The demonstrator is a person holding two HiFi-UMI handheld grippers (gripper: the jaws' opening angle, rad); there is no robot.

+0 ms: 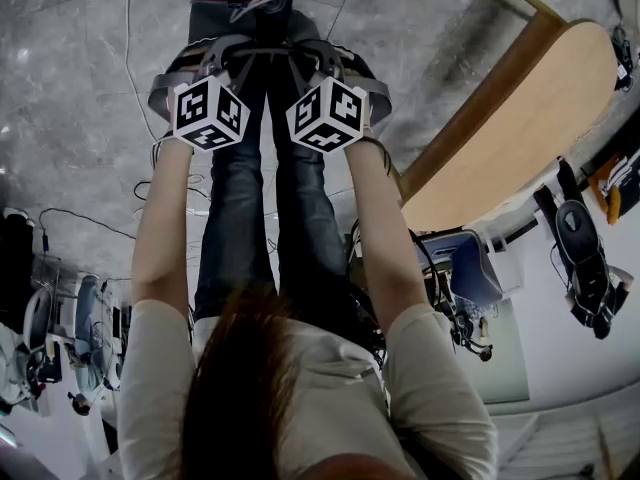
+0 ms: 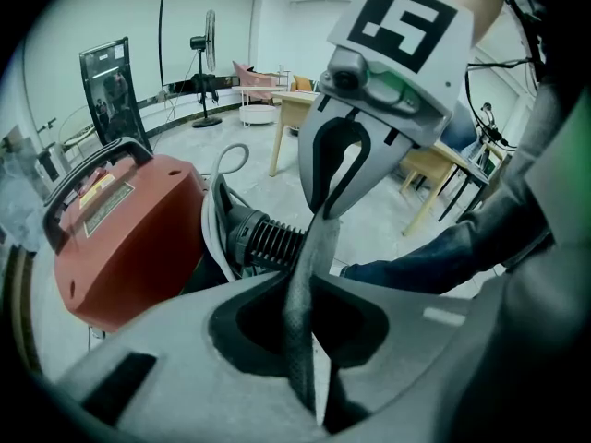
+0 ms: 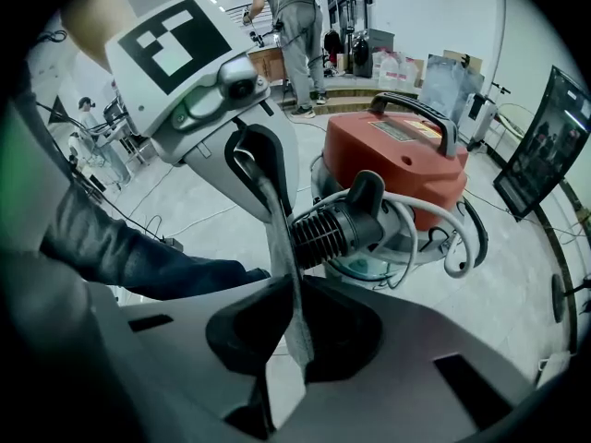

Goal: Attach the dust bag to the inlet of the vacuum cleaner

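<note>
Plainly the lining-up step is in hand: both tongs grip the dust bag, and as far as I can judge none of it is on the machine yet. The left tongs are pressed together on a grey strip of the dust bag. The right tongs pinch the same strip from its other end, so the fabric runs taut between the two, which sit side by side. On the floor at the far side stands the red vacuum cleaner, with a black ribbed fitting jutting toward the person; I take that for the inlet. The strip crosses in front of the fitting in both gripper views, but I cannot tell whether it touches. Next, I judge, the bag's opening must be brought square to that fitting and pushed over it, with both tongs moving together so the fabric stays taut. The bag's mouth is not visible, so its alignment is uncertain.
</note>
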